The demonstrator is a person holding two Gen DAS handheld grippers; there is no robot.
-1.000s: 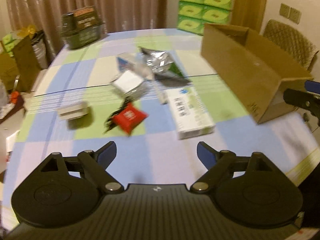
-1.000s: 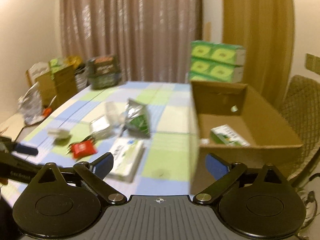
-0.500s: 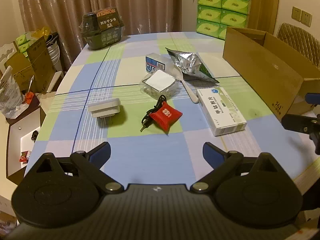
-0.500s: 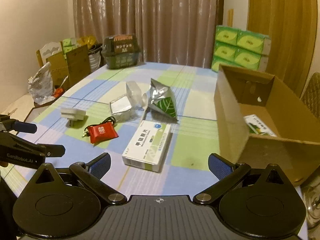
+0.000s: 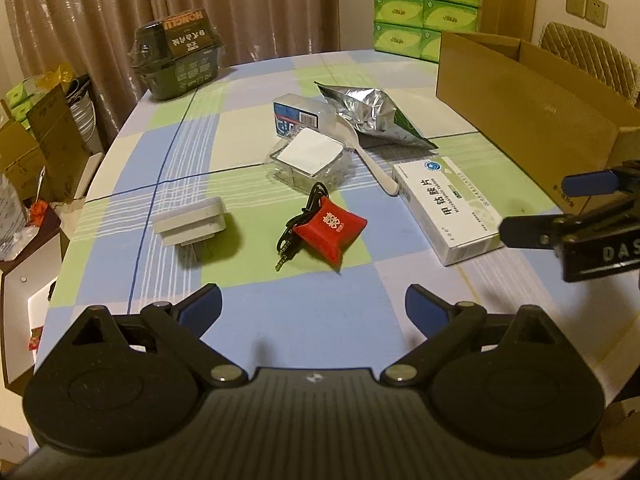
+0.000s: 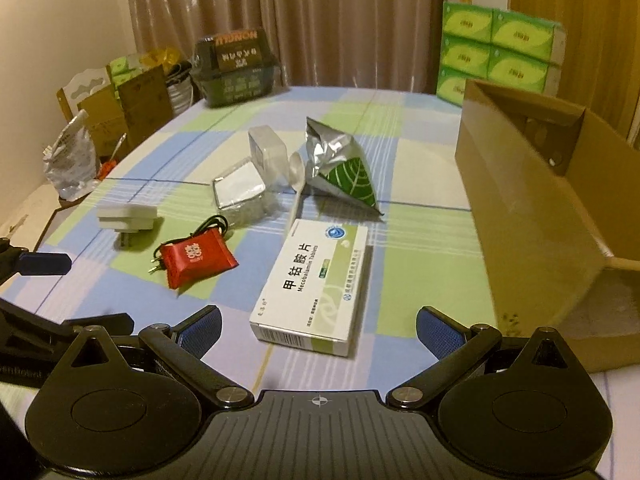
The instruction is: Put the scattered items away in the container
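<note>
Both tools lowered nearer, medicine box (image 6: 316,284) before cardboard box (image 6: 532,184), clutter behind.

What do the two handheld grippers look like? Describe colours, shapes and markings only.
Both match. The left gripper and the right gripper have matte black bodies with a ribbed centre plate, a round disc housing on each side, silver pivot screws and angled black arms ending in blue textured pads. White lettering marks their sides. No cables or sleeves show.

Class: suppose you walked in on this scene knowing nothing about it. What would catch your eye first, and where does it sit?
Probably the red pouch, bright against the checked tablecloth, left of the white medicine box. Next, the crumpled silver packet behind that box, and the big cardboard box at the table's right edge.
</note>
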